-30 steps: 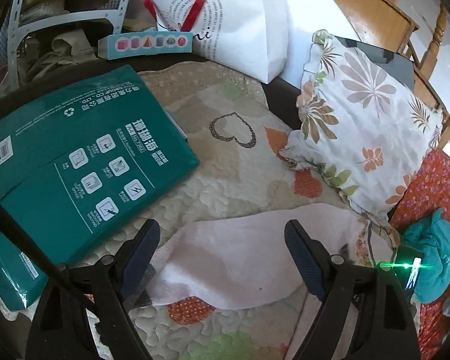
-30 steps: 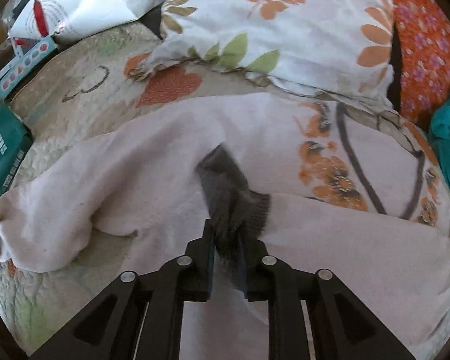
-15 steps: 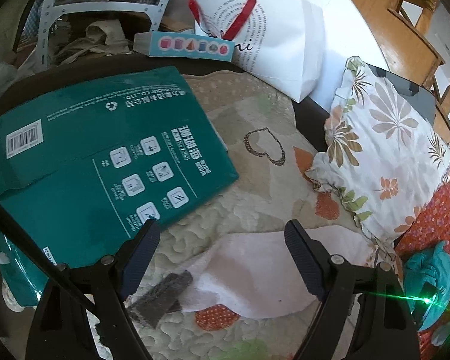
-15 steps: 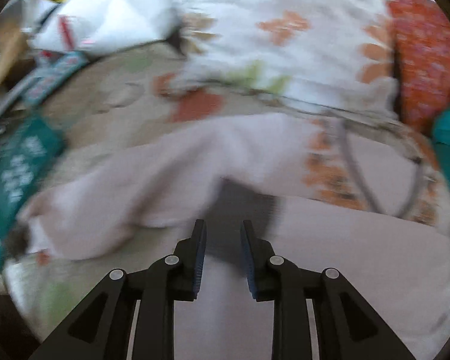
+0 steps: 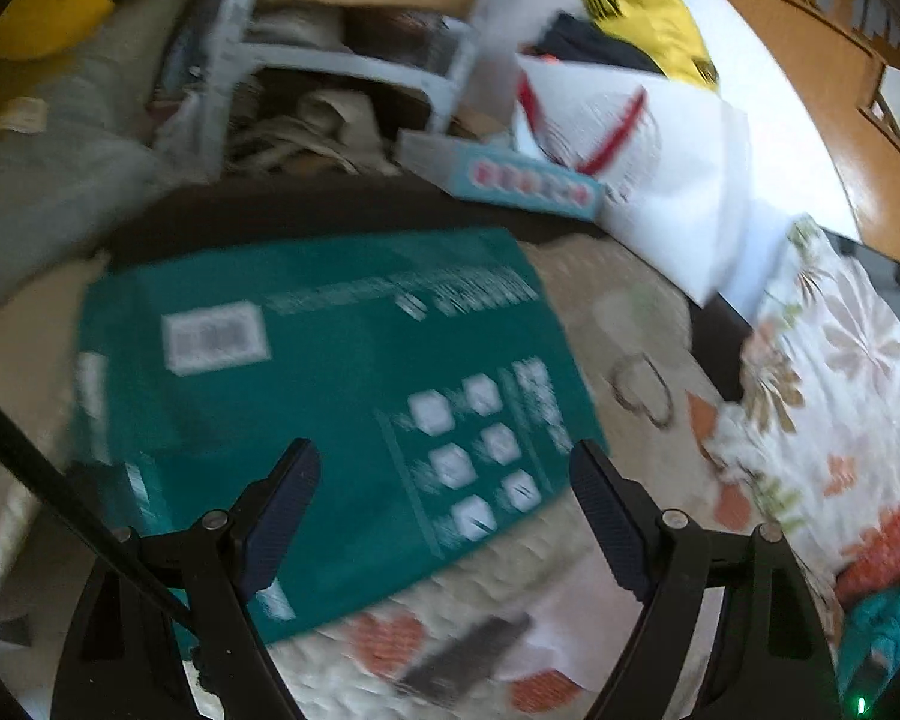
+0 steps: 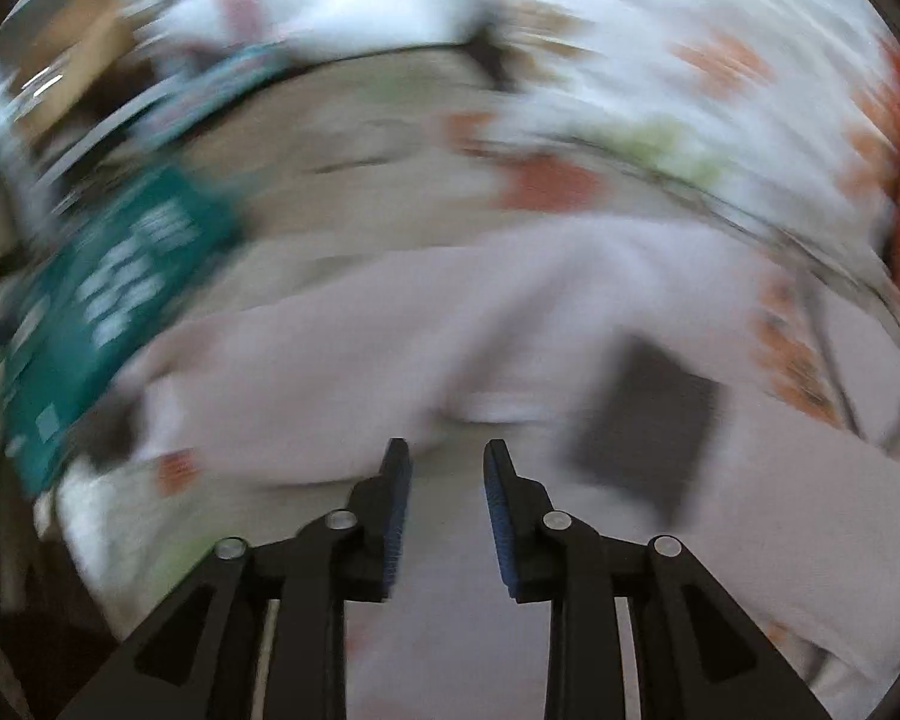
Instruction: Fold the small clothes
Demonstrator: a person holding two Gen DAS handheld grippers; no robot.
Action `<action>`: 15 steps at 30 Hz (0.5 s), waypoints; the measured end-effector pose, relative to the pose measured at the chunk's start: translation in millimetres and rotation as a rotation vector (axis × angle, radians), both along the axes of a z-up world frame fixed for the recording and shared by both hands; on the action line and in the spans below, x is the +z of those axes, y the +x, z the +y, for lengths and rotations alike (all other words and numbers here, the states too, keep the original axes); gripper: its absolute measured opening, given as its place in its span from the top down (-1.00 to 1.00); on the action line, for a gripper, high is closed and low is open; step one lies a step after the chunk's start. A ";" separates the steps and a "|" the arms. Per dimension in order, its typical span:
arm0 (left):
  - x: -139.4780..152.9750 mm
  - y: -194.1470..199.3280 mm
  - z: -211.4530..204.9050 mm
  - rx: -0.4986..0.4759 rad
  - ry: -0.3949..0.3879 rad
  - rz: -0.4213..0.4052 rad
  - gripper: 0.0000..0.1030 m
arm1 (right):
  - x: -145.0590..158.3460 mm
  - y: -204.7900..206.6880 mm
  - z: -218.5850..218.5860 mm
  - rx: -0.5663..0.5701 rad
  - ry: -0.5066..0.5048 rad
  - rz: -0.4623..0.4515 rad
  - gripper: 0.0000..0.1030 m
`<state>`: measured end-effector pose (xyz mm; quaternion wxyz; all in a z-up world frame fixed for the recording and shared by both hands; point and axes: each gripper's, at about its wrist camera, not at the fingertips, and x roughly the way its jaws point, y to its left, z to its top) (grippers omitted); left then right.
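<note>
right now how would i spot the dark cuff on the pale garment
Start at the big green box at the left of the quilted bed cover; the pale pink garment spreads to its right. On it, right of the right hand-held gripper, lies the dark grey cuff, the only dark patch on it there.

Dark cuff (image 6: 648,426) out of right hand-held gripper (image 6: 447,480)

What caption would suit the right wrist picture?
Open right gripper above a pale pink garment with dark grey cuff, on a quilted bedspread.

The green box (image 5: 330,396) is faced from above by the left wrist view; it is shared, upper left, with the closer right wrist view (image 6: 102,300).
</note>
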<state>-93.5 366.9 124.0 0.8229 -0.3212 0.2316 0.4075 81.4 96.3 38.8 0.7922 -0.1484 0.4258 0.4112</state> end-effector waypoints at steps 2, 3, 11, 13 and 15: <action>7.4 -14.9 3.7 0.045 0.037 -0.012 -0.63 | 0.9 -30.7 26.9 0.100 0.016 -0.012 0.27; 9.7 -19.6 5.0 0.057 0.045 -0.020 -0.63 | -0.4 -42.9 35.6 0.138 0.022 -0.010 0.24; 21.8 -63.0 20.1 0.198 0.071 -0.118 -0.63 | -15.3 -88.3 104.4 0.236 0.147 0.154 -0.11; 21.1 -65.2 22.7 0.212 0.066 -0.122 -0.63 | -17.8 -91.7 117.3 0.223 0.154 0.159 -0.23; 20.0 -65.5 24.1 0.218 0.063 -0.124 -0.63 | -20.0 -94.2 128.0 0.214 0.148 0.160 -0.34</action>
